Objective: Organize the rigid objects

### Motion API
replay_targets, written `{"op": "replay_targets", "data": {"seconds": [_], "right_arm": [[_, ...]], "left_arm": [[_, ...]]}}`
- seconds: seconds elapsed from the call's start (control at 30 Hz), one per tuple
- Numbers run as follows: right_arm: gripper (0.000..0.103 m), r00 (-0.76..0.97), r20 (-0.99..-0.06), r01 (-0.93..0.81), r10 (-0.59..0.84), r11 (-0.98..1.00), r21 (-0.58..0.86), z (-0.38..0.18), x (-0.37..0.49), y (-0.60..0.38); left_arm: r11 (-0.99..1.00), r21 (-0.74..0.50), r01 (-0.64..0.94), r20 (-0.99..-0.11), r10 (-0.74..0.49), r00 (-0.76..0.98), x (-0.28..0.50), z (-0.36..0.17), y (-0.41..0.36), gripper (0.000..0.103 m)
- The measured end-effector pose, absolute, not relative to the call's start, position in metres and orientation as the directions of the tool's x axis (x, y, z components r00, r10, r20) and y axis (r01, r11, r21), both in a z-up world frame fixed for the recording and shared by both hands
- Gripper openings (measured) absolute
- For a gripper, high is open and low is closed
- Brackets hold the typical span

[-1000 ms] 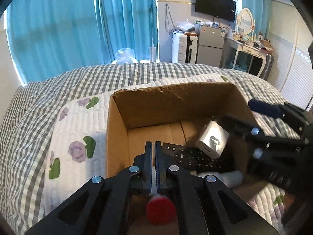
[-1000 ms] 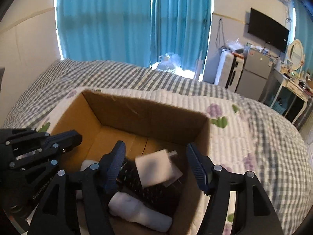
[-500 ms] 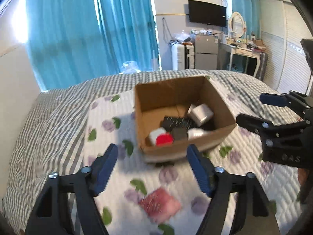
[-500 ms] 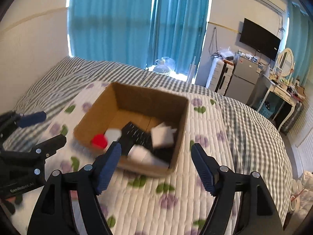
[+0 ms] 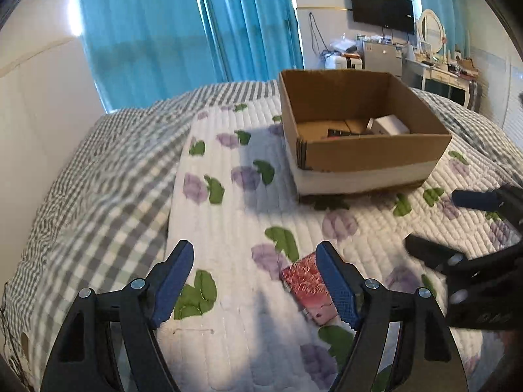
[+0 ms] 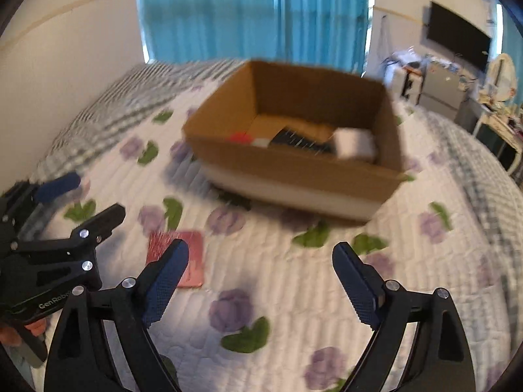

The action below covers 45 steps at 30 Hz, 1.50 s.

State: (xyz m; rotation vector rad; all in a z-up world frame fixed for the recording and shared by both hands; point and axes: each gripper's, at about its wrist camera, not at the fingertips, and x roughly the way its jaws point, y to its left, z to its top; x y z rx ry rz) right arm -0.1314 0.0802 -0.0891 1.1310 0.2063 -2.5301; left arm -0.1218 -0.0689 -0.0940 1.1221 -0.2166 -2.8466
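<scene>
I am looking at the cardboard box [image 5: 366, 150] sitting on the floral quilt [image 5: 235, 215], holding a white block [image 5: 390, 126], a dark remote-like object [image 6: 300, 140] and something red [image 6: 240, 137] near its left inner wall; the right wrist view is blurring these, so I cannot tell more about them. Nearer to me, well apart from the box, a flat red patterned square [image 5: 309, 289] is lying on the quilt. I am holding the left gripper [image 5: 255, 289] above the quilt with its blue pads spread wide and nothing between them; its right finger [image 5: 336, 287] is overlapping the square's edge in the left wrist view, though I cannot tell whether it is touching. I am holding the right gripper [image 6: 260, 285] to its right, and its jaws have just been opening further, with only bare quilt showing between them. In the right wrist view the red square is lying between the two grippers, just beyond the right gripper's left finger [image 6: 165, 282]. A grey checked blanket [image 5: 98, 179] is lying beyond the quilt's left edge, and blue curtains [image 5: 189, 29] are hanging behind the bed.
</scene>
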Motion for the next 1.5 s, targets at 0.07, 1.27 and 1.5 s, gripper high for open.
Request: {"op": "replay_targets", "data": {"seconds": [0.07, 1.27, 1.5], "right_arm": [[0.086, -0.589, -0.762, 0.401, -0.269, -0.916, 0.013, -0.104, -0.134, 0.070], [0.011, -0.460, -0.738, 0.559, -0.493, -0.807, 0.191, -0.132, -0.120, 0.021], [0.016, -0.381, -0.752, 0.569, -0.537, -0.778, 0.267, -0.148, -0.135, 0.000]], "left_arm": [[-0.989, 0.145, 0.030, -0.680, -0.121, -0.723, -0.123, -0.096, -0.074, 0.080], [-0.985, 0.102, 0.137, -0.694, -0.169, -0.700, -0.122, -0.100, -0.098, 0.080], [-0.983, 0.088, 0.159, -0.700, -0.174, -0.693, -0.123, -0.100, -0.103, 0.080]]}}
